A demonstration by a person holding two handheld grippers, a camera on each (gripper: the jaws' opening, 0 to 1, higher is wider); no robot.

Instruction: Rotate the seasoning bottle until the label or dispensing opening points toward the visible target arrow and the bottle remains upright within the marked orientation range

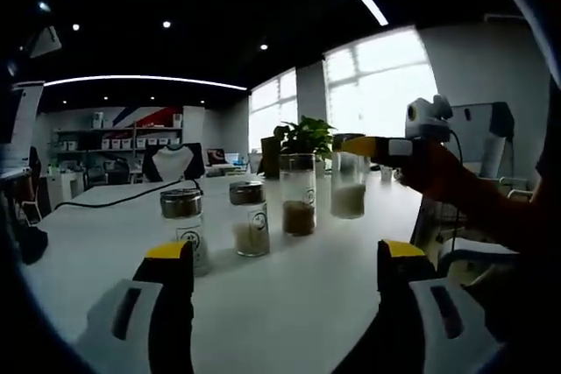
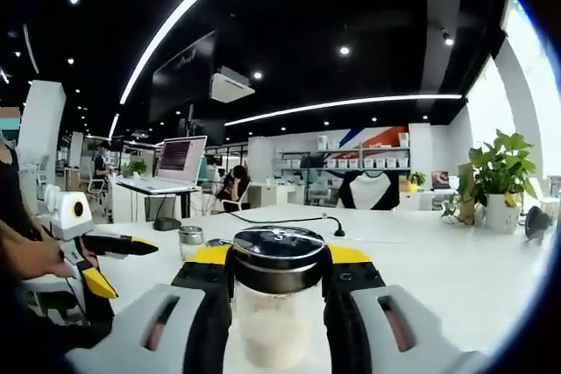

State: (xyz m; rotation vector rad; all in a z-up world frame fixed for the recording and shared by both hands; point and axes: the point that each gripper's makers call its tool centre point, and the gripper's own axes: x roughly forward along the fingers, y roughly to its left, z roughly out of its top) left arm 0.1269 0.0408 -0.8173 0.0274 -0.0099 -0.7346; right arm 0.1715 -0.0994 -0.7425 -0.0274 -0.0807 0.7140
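Observation:
Four glass seasoning bottles stand in a row on the white table: two short ones with metal caps, a taller one with brown contents, and a far one with pale contents. My right gripper comes in from the right, held by a hand, and is shut around the top of that far bottle. Seen from the right gripper view, the gripper clamps the upright bottle just under its metal cap. My left gripper stands open, low over the table in front of the row; it also appears as the open left gripper.
A potted plant stands behind the row, and a black cable runs across the far table. A laptop on a stand is at the back left. Another small capped bottle sits beyond the held one.

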